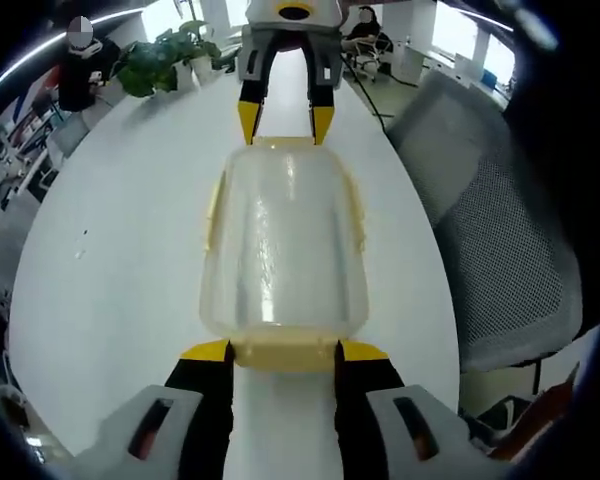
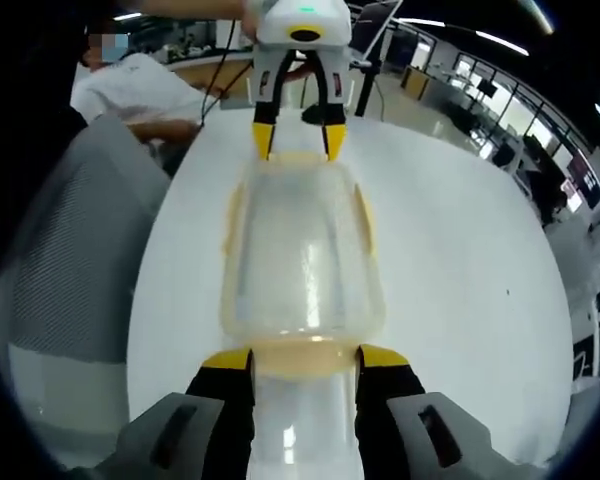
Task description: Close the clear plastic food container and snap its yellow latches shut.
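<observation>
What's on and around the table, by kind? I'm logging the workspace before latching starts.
Clear food container: 1
Yellow latches seen: 4, one at each end, one on each long side
Grippers: 2, left gripper, right gripper
Potted plant: 1
Mesh chair: 1
Total: 9

The clear plastic food container (image 1: 285,245) (image 2: 302,250) lies flat on a white table with its lid on top. It has yellow latches (image 1: 284,354) (image 2: 304,356), one at 6 o'clock, one at 12 o'clock, and one along each long side.
</observation>
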{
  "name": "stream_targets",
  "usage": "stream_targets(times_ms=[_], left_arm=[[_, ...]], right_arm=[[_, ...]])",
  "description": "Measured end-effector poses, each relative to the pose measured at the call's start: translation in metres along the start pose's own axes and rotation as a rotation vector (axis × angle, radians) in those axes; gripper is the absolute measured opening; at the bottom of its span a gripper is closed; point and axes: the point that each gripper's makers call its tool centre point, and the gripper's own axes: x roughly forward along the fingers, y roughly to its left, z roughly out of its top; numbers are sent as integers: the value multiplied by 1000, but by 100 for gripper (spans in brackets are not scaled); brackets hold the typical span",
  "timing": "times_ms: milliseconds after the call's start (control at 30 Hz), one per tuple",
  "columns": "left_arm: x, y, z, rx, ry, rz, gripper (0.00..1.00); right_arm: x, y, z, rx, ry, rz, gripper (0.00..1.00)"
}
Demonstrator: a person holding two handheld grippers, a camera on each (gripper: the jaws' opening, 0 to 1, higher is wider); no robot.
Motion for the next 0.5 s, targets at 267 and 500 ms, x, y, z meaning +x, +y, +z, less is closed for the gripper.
stream_targets(times_ms=[267,500], left_arm=[[9,1,16,-1,-8,-6,38],[18,0,35,-3,-18,-7,38]], right_arm=[[-12,0,-17,3,7,-2,38],[-20,-1,-34,1,22,-11,38]])
